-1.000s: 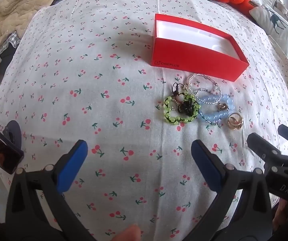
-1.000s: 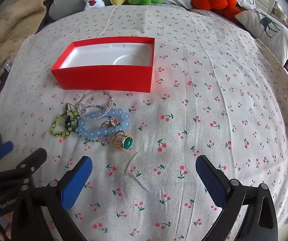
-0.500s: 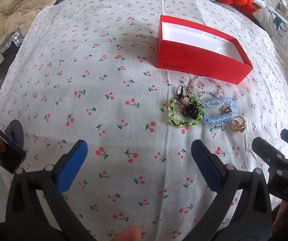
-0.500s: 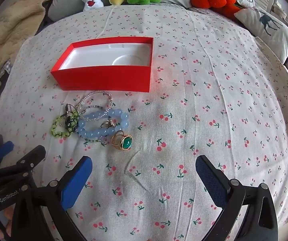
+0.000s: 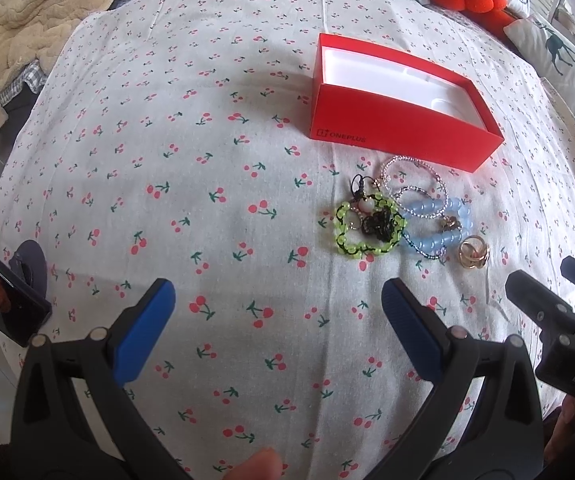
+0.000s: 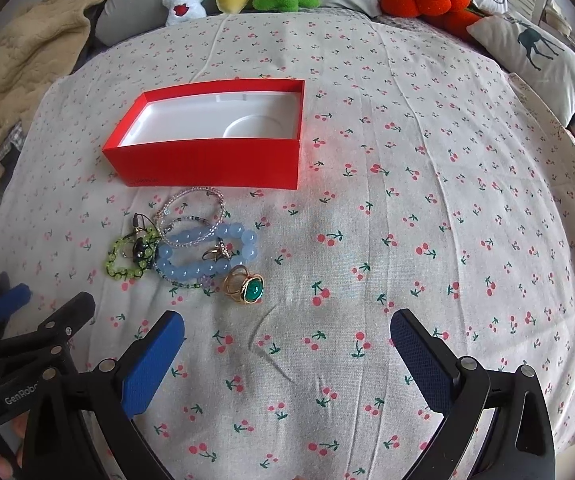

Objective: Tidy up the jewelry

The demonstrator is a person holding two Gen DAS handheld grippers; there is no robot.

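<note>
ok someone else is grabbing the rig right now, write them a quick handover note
Left gripper: open, holding nothing, hovering over the bedsheet short of the jewelry.
Right gripper: open, holding nothing, just short of the gold ring with the green stone.
Red box: open, nothing in it.
Jewelry lies in a pile in front of the box: green bead bracelet, blue bead bracelet, thin beaded bracelets, the ring nearest the grippers.
Done: nothing moved into the box yet.
Left: all pieces go into the box; the ring looks the easiest first pick.
</note>
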